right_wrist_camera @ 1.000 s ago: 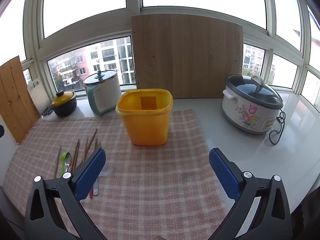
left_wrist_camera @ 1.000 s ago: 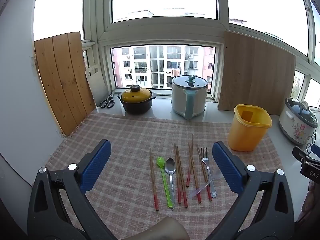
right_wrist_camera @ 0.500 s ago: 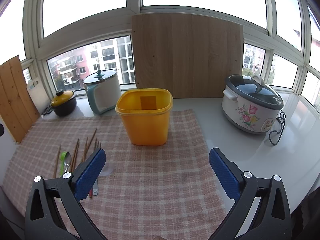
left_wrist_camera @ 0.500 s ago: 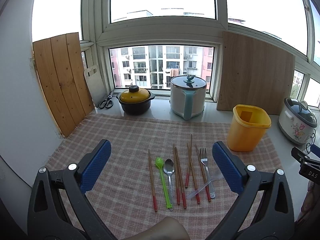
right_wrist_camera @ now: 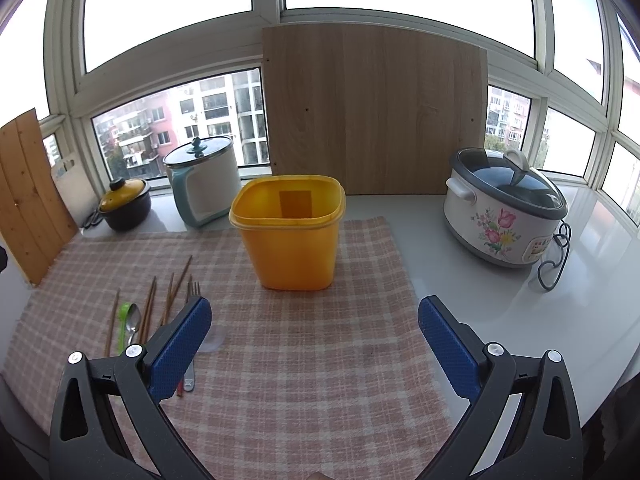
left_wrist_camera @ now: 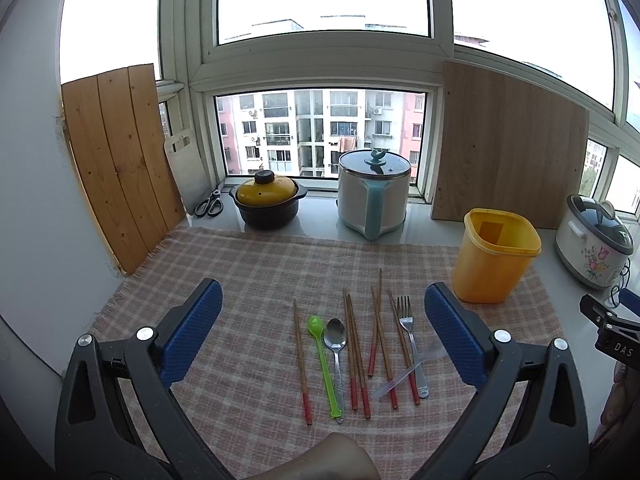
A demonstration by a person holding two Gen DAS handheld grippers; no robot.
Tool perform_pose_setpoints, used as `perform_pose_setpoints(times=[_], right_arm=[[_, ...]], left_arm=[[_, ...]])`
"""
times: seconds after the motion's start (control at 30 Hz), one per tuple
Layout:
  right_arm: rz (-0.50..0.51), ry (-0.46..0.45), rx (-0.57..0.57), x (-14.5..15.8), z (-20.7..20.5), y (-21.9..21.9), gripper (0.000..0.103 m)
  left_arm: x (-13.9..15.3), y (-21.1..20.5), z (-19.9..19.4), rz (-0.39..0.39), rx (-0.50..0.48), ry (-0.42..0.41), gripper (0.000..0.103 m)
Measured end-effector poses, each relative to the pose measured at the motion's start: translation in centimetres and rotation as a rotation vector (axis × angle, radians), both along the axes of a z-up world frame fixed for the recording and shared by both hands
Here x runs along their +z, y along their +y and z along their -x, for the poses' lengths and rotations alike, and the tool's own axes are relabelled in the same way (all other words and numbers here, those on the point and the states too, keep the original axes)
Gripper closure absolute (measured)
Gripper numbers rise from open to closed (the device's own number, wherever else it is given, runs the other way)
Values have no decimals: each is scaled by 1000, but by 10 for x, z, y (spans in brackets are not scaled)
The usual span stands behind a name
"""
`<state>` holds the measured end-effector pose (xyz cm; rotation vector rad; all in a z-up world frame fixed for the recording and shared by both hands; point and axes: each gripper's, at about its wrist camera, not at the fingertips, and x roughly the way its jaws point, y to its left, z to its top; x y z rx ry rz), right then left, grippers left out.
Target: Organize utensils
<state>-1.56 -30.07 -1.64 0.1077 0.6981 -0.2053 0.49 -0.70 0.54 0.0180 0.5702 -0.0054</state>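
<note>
The tabletop (left_wrist_camera: 440, 226) carries a checked cloth (left_wrist_camera: 248, 272), and on it the yellow container (right_wrist_camera: 290, 232) stands upright with nothing visible inside, so by my reading the sorting has not begun. All the utensils lie flat on the cloth, left of the container and apart from it: several red-tipped chopsticks (left_wrist_camera: 356, 352) in loose pairs, a metal fork (left_wrist_camera: 410, 340), a green spoon (left_wrist_camera: 322, 360), a metal spoon (left_wrist_camera: 336, 344) and a clear plastic spoon (left_wrist_camera: 404, 374) lying across the fork's handle. The left gripper (left_wrist_camera: 322, 332) hovers above the row, fingers spread wide and holding nothing. The right gripper (right_wrist_camera: 314, 344) faces the container, equally wide and bare. Every piece remains to be moved.
</note>
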Motion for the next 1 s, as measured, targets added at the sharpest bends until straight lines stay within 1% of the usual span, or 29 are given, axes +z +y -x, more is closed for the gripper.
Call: perform_pose_setpoints(times=[0.8, 1.0], right_arm=[[1, 14, -3, -7, -4, 1, 1], [4, 22, -7, -7, -6, 1, 1]], left_arm=[[-1, 1, 0, 3, -2, 6, 0], [-10, -7, -2, 6, -5, 15, 0]])
